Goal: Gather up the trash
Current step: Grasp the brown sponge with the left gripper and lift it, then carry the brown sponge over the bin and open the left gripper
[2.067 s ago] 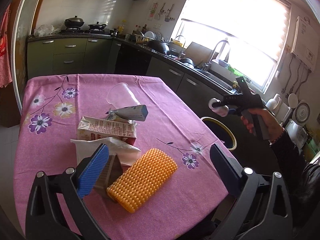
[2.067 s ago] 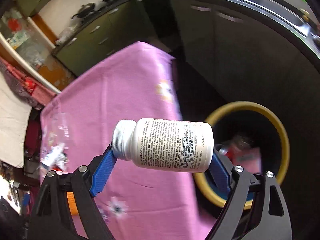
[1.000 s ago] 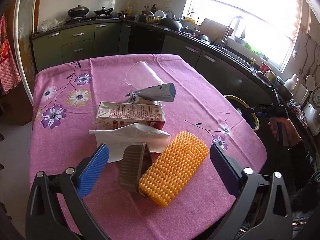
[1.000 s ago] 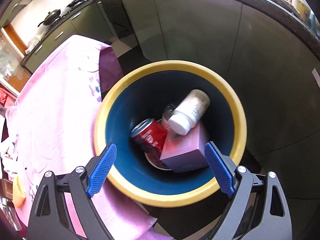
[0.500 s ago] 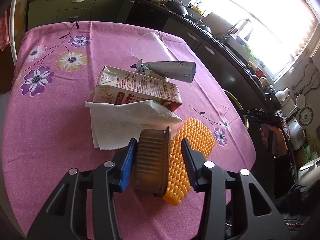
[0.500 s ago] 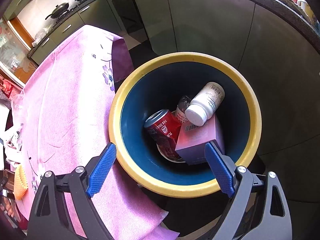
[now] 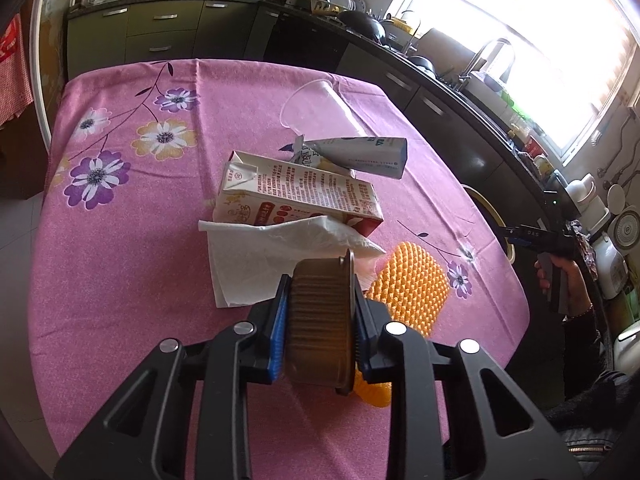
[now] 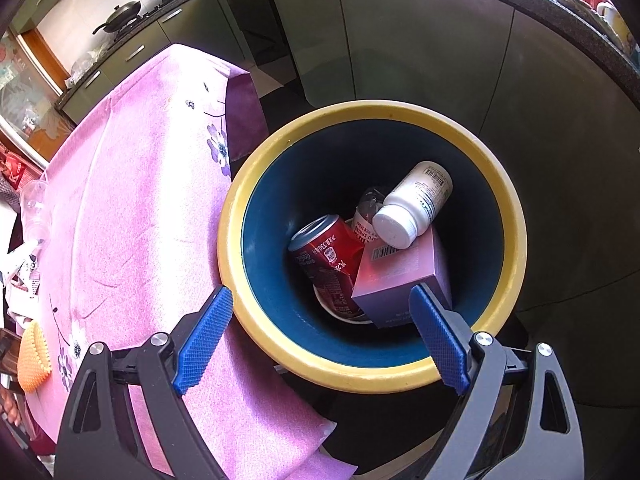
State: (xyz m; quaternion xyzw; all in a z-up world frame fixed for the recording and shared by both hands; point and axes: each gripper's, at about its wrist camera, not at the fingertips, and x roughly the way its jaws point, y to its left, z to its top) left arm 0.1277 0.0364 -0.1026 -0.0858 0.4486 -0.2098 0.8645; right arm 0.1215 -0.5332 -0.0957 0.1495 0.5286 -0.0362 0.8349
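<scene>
Now my left tool has just closed onto the brown ribbed cup above the desk; only the right view shows the bin below my wide-apart right tool.

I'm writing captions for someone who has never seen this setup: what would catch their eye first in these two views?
In the left wrist view, the left gripper has just closed its blue pads on a brown ribbed cup, beside a knobbly orange piece on the pink flowered tablecloth. In the right wrist view, the open right gripper hangs over a yellow-rimmed bin holding a white pill bottle, a red can and a pink box.
</scene>
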